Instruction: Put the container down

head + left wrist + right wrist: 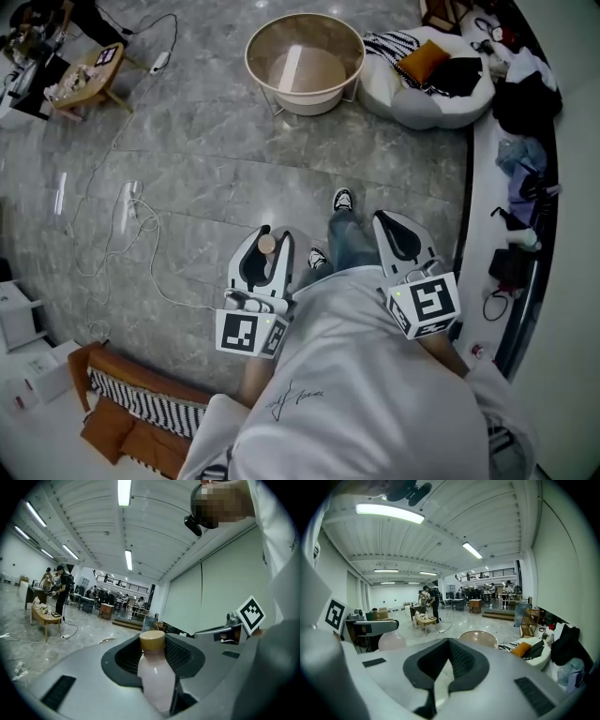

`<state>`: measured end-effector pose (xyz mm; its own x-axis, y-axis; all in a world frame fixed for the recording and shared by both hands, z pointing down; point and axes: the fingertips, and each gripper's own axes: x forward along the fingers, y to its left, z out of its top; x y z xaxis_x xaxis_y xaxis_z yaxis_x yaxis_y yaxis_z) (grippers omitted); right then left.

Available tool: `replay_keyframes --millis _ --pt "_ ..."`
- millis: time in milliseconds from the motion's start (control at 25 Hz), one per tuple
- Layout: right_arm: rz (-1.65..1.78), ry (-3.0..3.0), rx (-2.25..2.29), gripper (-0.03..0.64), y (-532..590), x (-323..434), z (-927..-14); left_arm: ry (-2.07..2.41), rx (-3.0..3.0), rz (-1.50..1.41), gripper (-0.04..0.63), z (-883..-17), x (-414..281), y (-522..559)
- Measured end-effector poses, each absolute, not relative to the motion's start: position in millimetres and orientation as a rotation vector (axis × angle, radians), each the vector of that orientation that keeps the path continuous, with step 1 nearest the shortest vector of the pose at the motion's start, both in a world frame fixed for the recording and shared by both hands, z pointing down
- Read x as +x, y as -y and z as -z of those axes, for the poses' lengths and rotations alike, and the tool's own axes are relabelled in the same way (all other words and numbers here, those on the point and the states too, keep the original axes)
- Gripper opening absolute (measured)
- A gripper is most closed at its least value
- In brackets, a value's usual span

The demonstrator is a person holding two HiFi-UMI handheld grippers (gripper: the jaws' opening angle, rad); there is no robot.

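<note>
Bottle of pale pink liquid with a tan screw cap (156,681) is found clamped upright between the dark ribbed pads of the left gripper (274,236), which is closed on its body. The cap is seen level with the jaw tips, and the jaws are spread wide by the bottle's girth. In the head view the bottle cap is seen from above between the two jaws, and the bottle is carried clear of the grey marble-patterned floor (197,141). The right gripper (450,641) is recorded with its jaws brought together at the tips and with nothing between them; it is held beside the left gripper, on the far side of the person's white shirt (366,394). The person's black-and-white shoe (343,200) is seen on the floor between the two grippers. A round beige tub on a thin wire stand (305,64) is noted on the floor ahead, with a white cushion piled with striped, orange and black cloth (427,94) just beside it. A white power strip with its trailing cable (130,201) is seen to the left, well apart from the tub.
</note>
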<state>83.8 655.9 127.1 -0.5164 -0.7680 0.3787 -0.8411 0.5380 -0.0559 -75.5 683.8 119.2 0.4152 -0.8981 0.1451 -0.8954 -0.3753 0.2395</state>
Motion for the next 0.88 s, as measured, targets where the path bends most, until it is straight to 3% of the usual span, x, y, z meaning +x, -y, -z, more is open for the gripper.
replay_keyframes --millis 880 --pt "-0.481 2.477 1.323 0.014 -523.3 101.0 -146.7 1.551 2.4 -0.081 0.147 -115.3 -51.6 -554.0"
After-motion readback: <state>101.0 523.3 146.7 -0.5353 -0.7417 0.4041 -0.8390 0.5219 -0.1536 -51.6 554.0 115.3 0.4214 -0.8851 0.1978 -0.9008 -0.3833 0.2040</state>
